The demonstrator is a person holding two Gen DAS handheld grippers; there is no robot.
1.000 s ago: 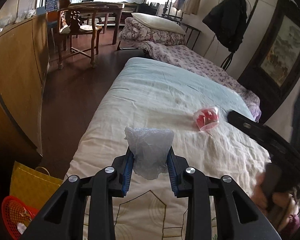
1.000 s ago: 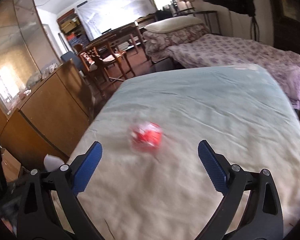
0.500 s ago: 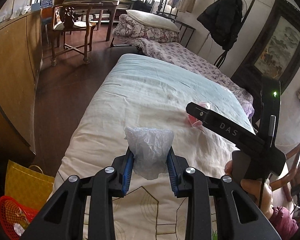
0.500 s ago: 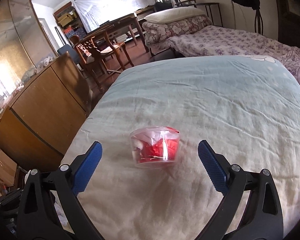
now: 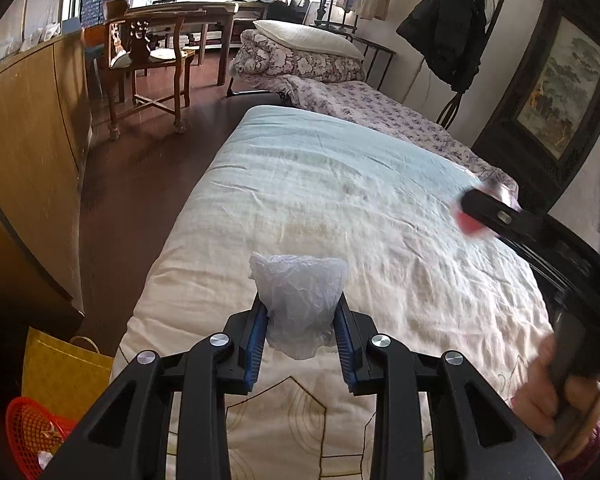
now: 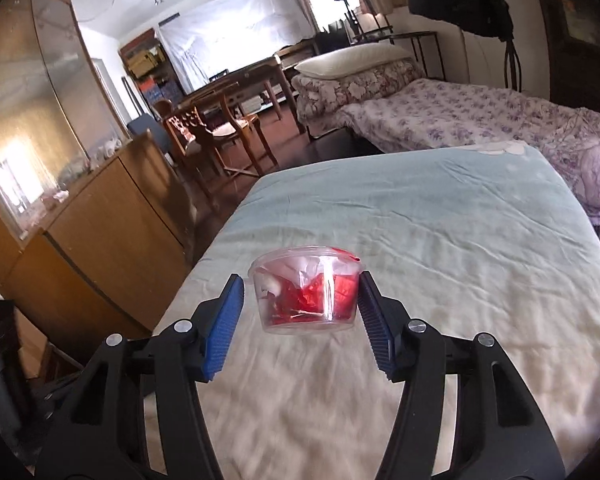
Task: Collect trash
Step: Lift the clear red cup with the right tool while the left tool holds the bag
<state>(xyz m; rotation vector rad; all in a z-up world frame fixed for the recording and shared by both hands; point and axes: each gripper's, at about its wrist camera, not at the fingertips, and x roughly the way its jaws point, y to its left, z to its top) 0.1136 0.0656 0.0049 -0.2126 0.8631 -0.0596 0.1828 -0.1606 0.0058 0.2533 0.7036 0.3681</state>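
My left gripper [image 5: 300, 320] is shut on a crumpled clear plastic wrapper [image 5: 300, 300] and holds it above the near end of the bed [image 5: 340, 208]. A clear plastic cup with red and white scraps inside [image 6: 306, 290] sits on the bed between the fingers of my right gripper [image 6: 300, 300]. The right pad touches the cup; a narrow gap shows at the left pad. In the left wrist view the cup [image 5: 466, 224] shows blurred at the right, partly hidden by the right gripper's finger [image 5: 496, 216].
A red mesh basket [image 5: 32, 432] with trash and a yellow bag [image 5: 60, 372] stand on the floor at the bed's near left corner. A wooden cabinet [image 5: 28, 152] lines the left side. A second bed [image 6: 460, 120] with floral covers lies beyond.
My right gripper has moved forward to the cup and narrowed around it. My left gripper keeps hold of the wrapper and has shifted slightly.
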